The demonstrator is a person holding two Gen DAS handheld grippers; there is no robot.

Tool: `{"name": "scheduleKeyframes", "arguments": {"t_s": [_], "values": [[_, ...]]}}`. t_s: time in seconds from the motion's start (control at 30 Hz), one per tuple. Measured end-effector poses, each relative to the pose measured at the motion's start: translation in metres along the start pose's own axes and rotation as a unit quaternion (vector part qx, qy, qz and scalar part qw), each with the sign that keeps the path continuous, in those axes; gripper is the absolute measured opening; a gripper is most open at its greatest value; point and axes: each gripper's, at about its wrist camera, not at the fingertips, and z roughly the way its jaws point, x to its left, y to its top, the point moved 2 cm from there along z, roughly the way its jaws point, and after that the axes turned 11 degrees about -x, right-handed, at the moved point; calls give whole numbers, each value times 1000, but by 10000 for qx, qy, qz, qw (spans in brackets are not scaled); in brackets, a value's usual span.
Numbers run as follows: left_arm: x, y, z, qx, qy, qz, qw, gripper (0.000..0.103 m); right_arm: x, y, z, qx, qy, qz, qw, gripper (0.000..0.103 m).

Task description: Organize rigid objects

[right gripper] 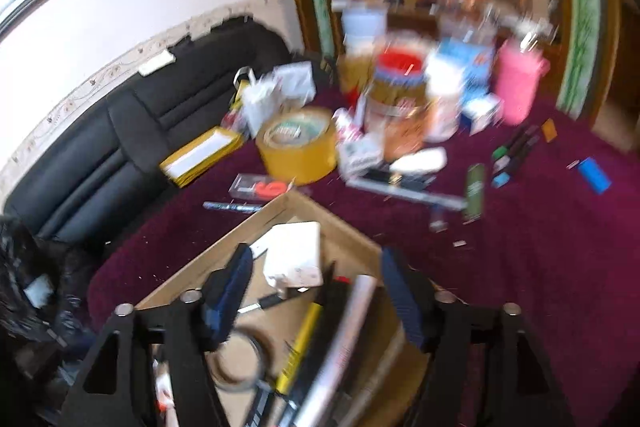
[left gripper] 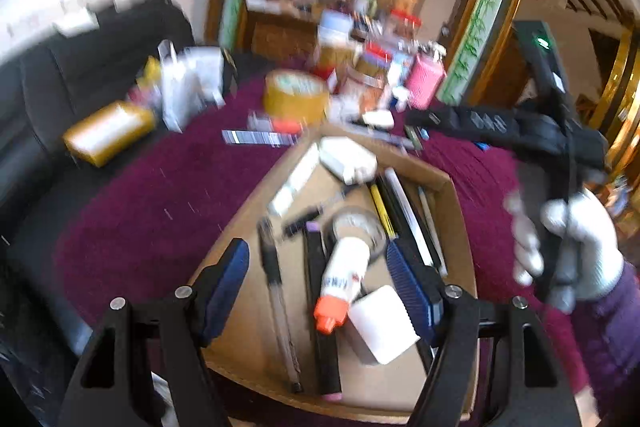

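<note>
A shallow cardboard box (left gripper: 460,227) lies on the burgundy cloth, right under both grippers. In it are a white glue bottle (left gripper: 346,271) with an orange cap, a white block (left gripper: 384,323), a tape roll (left gripper: 356,223), a white adapter (left gripper: 348,157) and several pens (left gripper: 400,219). My left gripper (left gripper: 320,287) hangs open above the bottle, pressing on nothing. My right gripper (right gripper: 316,299) is also open, over the same box (right gripper: 224,239) and its yellow pen (right gripper: 300,347), tape roll (right gripper: 240,359) and white adapter (right gripper: 296,255). A gloved hand (left gripper: 576,239) holds the right tool.
Beyond the box stand a big yellow tape roll (right gripper: 296,147), a cluster of jars (right gripper: 400,87) and a pink cup (right gripper: 518,87). Loose markers (right gripper: 516,147), a green marker (right gripper: 474,191) and a blue piece (right gripper: 596,175) lie on the cloth. A black sofa (right gripper: 120,139) borders the left.
</note>
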Motion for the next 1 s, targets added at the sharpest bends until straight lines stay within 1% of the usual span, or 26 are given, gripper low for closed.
{"name": "scheduleKeyframes", "arguments": {"t_s": [0.03,0.07,0.1,0.13,0.17,0.2,0.23,0.27,0.3,0.33,0.37,0.4,0.5,0.57,0.67,0.77,0.83,1.0], "values": [[-8,4,-13,-411,339,247,9983,73,-1,-2,-13,-188,-121,-59,9997,81],[-14,7,-25,-753,612,419,9944,82,-3,-4,-31,-409,-255,-93,9988,86],[-21,11,-38,-1130,892,555,9880,98,-5,-7,-43,-570,-349,-101,9977,88],[-28,14,-54,-1543,1084,616,9801,103,-8,-9,-55,-724,-445,-96,9963,92],[-34,17,-69,-1918,1056,598,9739,103,-10,-13,-67,-891,-593,-92,9942,94],[-38,18,-80,-2180,888,534,9704,103,-14,-17,-78,-1023,-766,-115,9917,94],[-42,18,-85,-2325,611,409,9698,103,-16,-22,-87,-1124,-915,-145,9893,94],[-45,18,-83,-2262,426,318,9726,103,-19,-28,-98,-1222,-1086,-176,9864,94],[-50,18,-77,-2041,368,299,9778,103,-20,-31,-103,-1251,-1201,-191,9847,94],[-56,18,-67,-1676,334,372,9846,103,-23,-35,-109,-1283,-1298,-192,9830,94],[-62,16,-59,-1407,306,461,9885,103,-27,-42,-118,-1339,-1369,-140,9814,94],[-68,13,-53,-1223,287,543,9906,103,-29,-47,-124,-1368,-1416,-89,9804,94],[-85,6,-50,-1164,238,695,9905,103,-35,-62,-143,-1450,-1506,26,9779,95],[-93,5,-48,-1112,191,682,9913,103,-37,-69,-150,-1431,-1637,-37,9761,95],[-99,3,-44,-908,104,571,9942,103,-37,-79,-160,-1416,-1841,-182,9725,95],[-102,1,-43,-733,233,507,9957,103,-35,-89,-166,-1387,-1876,-253,9721,95],[-99,-1,-45,-717,358,475,9957,103,-34,-94,-167,-1322,-1895,-294,9725,95],[-93,-5,-49,-682,487,350,9959,103,-29,-108,-163,-1086,-1857,-354,9759,96]]}}
